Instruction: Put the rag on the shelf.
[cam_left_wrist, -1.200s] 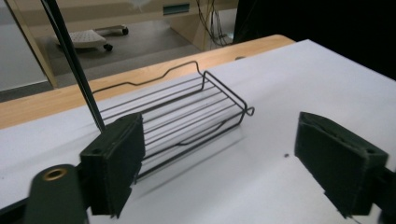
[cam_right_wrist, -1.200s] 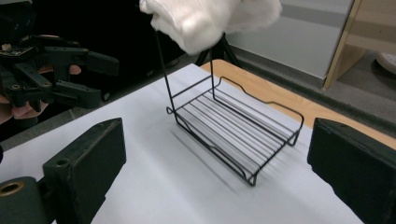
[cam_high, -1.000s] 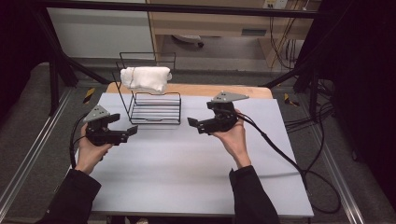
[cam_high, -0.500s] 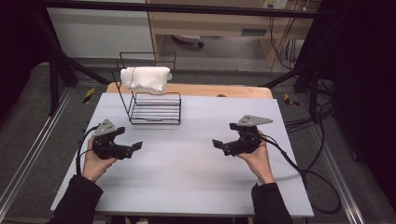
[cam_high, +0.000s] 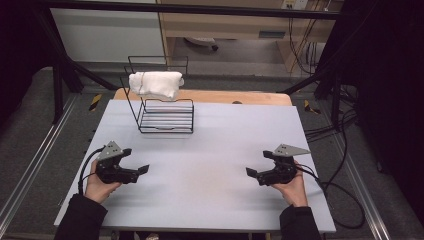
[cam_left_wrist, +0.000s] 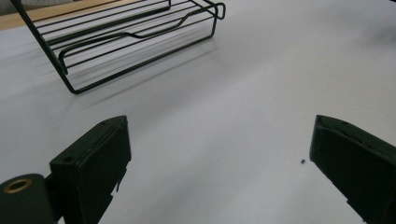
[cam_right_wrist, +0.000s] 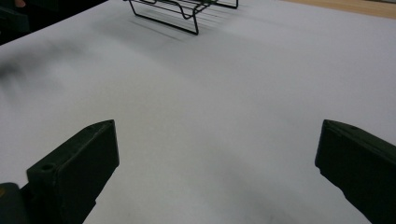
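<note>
- At the far left of the tabletop (cam_high: 210, 145) stands a black wire rack (cam_high: 162, 107), with a white folded towel (cam_high: 156, 84) draped over its top rail; the flat wire shelf below the towel is bare.
- In the left gripper view the rack (cam_left_wrist: 126, 37) lies ahead and to the left, its base wires resting on the pale surface (cam_left_wrist: 243, 102).
- In the right gripper view the rack (cam_right_wrist: 182, 11) shows at the top edge, well apart from the jaws.
- Near the front left edge, the left gripper (cam_high: 142, 170) is held in a hand (cam_high: 100, 185), jaws spread wide with nothing between them, pointing toward the middle of the tabletop.
- Near the front right edge, the right gripper (cam_high: 250, 172) sits in the other hand (cam_high: 292, 187), jaws likewise wide apart and holding nothing, pointing inward.
- Both grippers are well apart from the rack and from each other; bare tabletop lies between them.
- A tiny dark speck (cam_left_wrist: 303, 162) lies on the surface by the left gripper's jaw.
- No writing or label can be read anywhere.
- A wooden strip (cam_high: 240, 96) runs behind the far edge; cables (cam_high: 345, 200) trail on the floor at the right.
</note>
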